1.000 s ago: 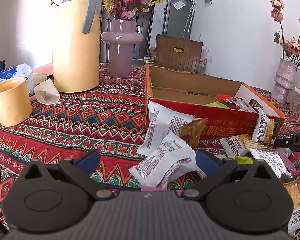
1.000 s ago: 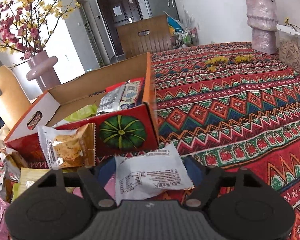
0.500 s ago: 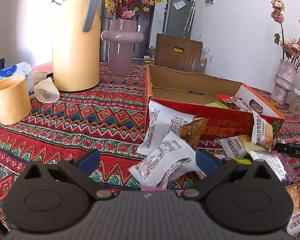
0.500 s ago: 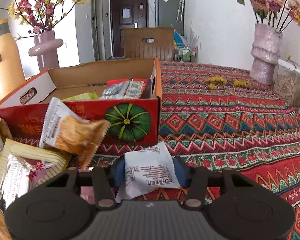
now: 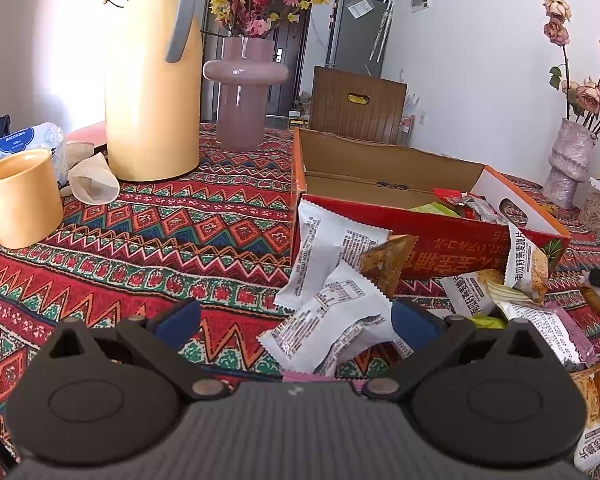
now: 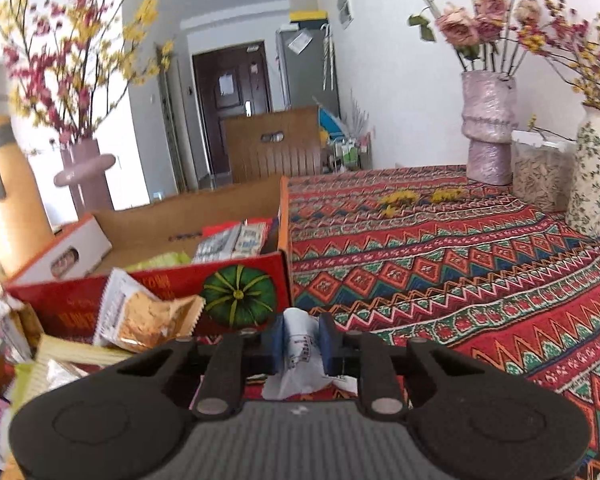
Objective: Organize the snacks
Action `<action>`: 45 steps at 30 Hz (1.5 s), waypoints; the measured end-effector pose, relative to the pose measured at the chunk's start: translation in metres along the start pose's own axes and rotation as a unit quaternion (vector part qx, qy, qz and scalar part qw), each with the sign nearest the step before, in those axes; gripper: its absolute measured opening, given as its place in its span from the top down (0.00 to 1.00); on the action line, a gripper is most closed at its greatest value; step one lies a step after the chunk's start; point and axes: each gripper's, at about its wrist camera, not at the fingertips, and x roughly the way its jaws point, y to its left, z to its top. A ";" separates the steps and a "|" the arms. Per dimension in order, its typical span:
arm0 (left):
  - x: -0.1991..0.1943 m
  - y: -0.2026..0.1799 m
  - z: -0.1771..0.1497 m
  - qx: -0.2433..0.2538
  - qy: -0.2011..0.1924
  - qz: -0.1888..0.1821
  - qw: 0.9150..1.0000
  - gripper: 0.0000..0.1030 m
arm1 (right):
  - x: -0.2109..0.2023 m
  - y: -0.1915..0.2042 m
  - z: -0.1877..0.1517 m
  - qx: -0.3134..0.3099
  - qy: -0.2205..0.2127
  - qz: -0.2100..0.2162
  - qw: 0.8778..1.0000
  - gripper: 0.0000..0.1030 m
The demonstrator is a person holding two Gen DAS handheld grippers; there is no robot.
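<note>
crumpled white snack packet (image 6: 300,346) upright between claw pads, near red box (image 6: 148,280)

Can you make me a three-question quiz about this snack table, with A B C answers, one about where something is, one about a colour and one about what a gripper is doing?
1. Where is the box compared with the jug?
A. right of it
B. left of it
C. on top of it

2. What colour is the mug?
A. blue
B. yellow
C. green

3. What is the right gripper doing?
A. wide open over nothing
B. pinching a white packet
C. holding a flower

Answers:
1 A: in the right wrist view the jug stands at the left edge and the box sits to its right.
2 B: the mug beside the jug in the left wrist view is pale yellow.
3 B: the blue pads have just been closing and now squeeze the crumpled white packet between them.
</note>
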 end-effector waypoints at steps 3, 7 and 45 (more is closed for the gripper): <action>0.000 0.001 0.000 -0.002 0.001 0.001 1.000 0.00 | -0.009 -0.002 0.001 0.010 -0.008 0.003 1.000 0.83; -0.001 0.003 0.002 -0.009 0.008 -0.003 1.000 0.00 | -0.020 0.001 0.000 0.011 -0.017 0.008 1.000 0.83; -0.006 -0.027 -0.027 0.070 0.146 0.017 0.987 0.00 | -0.068 0.009 -0.024 0.020 -0.020 0.062 0.998 0.83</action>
